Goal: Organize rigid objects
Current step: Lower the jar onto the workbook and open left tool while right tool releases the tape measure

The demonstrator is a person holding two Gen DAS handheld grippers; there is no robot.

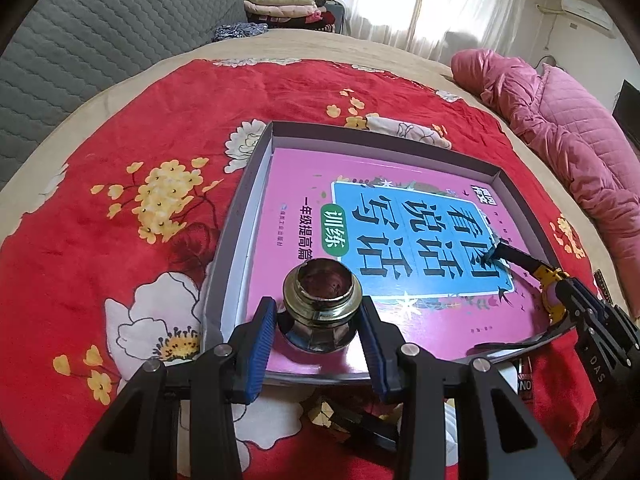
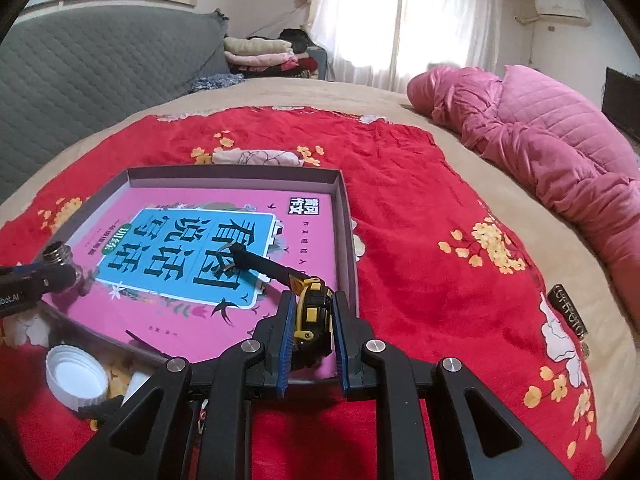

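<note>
Left gripper [image 1: 318,320]: blue pads clamped on either side of one small glass jar [image 1: 322,304], held upright over the near left part of the book [image 1: 400,312]. Jar: uncapped, threaded metallic neck, dark residue inside.

Right gripper [image 2: 310,328]: pads pressed together on one tape measure [image 2: 312,312], over the book's near right corner. Tape measure: yellow and black case, a black strip [image 2: 264,266] extended forward across the cover, its hooked tip resting on the blue title panel.

Book: one, pink cover, lying flat inside one shallow grey box [image 2: 344,216] on a red floral blanket [image 2: 420,240].

Loose beside the box: one white cap [image 2: 76,376], open side up.
</note>
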